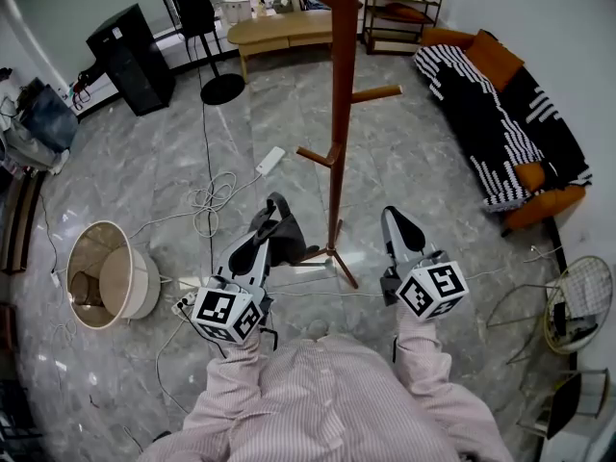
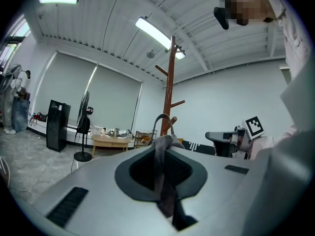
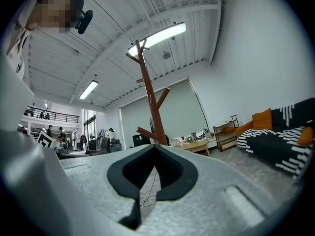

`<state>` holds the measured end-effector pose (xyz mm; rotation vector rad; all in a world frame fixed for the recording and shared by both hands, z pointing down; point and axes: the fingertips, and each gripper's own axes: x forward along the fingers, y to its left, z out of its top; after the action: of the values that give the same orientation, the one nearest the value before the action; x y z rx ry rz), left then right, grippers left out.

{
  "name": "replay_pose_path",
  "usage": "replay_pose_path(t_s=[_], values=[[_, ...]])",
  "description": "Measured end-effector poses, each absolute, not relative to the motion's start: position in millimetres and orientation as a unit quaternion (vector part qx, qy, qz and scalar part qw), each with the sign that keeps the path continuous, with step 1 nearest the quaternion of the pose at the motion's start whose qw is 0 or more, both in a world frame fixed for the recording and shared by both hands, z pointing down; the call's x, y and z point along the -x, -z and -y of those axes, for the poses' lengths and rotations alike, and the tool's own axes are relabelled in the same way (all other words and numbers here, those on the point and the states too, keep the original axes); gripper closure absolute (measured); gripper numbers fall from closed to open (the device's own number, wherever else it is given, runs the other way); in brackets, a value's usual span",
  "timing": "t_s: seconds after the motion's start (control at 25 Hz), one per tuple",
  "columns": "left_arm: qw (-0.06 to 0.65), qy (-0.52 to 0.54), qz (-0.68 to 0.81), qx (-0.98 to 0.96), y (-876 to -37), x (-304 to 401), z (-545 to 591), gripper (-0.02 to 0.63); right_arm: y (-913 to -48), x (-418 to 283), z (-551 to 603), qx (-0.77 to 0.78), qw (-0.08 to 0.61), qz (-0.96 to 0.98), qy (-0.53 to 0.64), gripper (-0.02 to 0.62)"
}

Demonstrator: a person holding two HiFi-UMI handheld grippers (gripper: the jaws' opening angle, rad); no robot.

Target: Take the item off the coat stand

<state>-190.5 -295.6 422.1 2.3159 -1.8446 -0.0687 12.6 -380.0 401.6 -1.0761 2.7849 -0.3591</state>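
Observation:
The brown wooden coat stand (image 1: 339,114) rises from the floor just ahead of me, and its pegs are bare in the head view. My left gripper (image 1: 272,207) is shut on a dark grey fabric item (image 1: 281,241), held low beside the stand's foot. In the left gripper view, the item's strap (image 2: 162,166) runs between the jaws and its loop sticks up past the tips, with the stand (image 2: 170,97) behind it. My right gripper (image 1: 393,217) is to the right of the stand, shut and holding nothing. The right gripper view shows the stand (image 3: 147,97) beyond its tips.
A white lampshade (image 1: 106,275) lies on the floor at the left, with loose cables (image 1: 217,195) and a power strip (image 1: 271,159) nearby. At the right is a black-and-white sofa (image 1: 500,114). A low wooden table (image 1: 279,29) and a black speaker (image 1: 130,56) stand at the back.

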Motion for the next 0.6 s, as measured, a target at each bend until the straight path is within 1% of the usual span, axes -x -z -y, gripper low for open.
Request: replay_pose_path(t_s=[0.6], values=[[0.084,0.013,0.622,-0.778,-418.7,193.9,300.6,0.591,-399.1,-5.8,379.6,0.354,0.075,-0.925,0.117,0.591]])
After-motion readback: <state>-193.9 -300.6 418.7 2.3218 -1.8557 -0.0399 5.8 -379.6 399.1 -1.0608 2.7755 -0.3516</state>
